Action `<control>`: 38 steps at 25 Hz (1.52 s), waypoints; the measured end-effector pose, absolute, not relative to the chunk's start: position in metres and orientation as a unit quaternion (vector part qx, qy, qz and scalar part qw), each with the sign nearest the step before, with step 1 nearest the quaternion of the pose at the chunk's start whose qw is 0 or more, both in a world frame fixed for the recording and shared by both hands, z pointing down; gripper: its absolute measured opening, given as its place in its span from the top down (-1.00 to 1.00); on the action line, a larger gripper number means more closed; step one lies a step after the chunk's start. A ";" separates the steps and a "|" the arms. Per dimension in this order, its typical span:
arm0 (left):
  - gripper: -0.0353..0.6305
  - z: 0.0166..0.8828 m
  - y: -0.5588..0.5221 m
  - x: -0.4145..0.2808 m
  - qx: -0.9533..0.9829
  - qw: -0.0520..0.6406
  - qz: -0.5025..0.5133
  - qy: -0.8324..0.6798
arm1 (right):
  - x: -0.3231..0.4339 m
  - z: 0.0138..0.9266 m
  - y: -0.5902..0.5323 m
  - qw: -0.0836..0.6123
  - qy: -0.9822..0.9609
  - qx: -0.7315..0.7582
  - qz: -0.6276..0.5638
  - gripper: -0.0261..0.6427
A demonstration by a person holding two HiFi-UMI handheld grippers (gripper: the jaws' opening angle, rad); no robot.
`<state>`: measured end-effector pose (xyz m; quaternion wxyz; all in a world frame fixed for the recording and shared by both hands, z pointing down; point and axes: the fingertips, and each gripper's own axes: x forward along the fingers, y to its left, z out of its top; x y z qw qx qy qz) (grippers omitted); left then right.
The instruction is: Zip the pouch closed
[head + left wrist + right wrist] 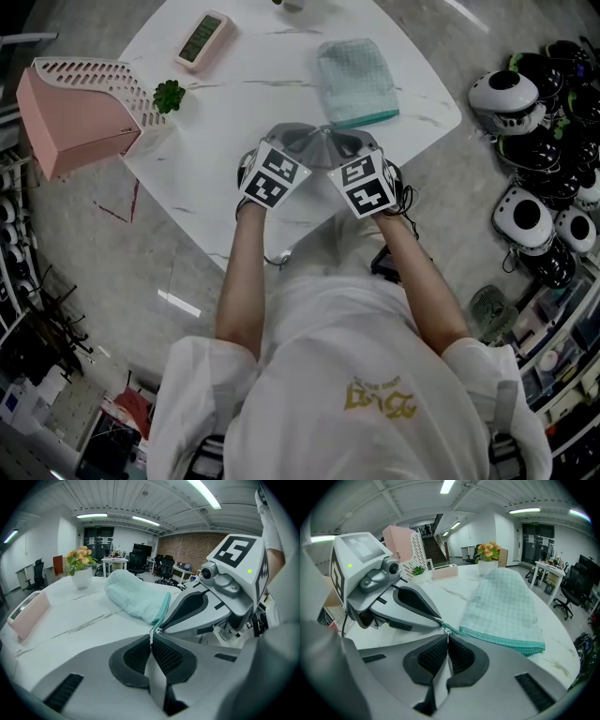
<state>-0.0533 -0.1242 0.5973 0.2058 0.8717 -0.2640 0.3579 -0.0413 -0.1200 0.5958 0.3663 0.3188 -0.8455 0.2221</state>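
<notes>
Mint-green pouch (356, 82) flat on white surface (253, 84), its near zipper end between both tools, left tool (151, 640) pinched shut on the pouch corner, right tool (447, 639) pinched shut on zipper pull (446, 629), tips just beside each other

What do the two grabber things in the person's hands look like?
Both are made of light grey plastic. The left gripper and the right gripper each have two rounded jaws with black, net-textured pads. Each carries a marker cube with black-and-white square markers and a tiny green light. The person wears a white short-sleeved shirt with gold print on it.
</notes>
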 end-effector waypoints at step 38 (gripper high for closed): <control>0.79 0.597 -0.122 -0.072 0.860 0.240 0.352 -0.281 | -0.003 0.592 -0.124 0.394 -0.824 0.345 0.214 0.87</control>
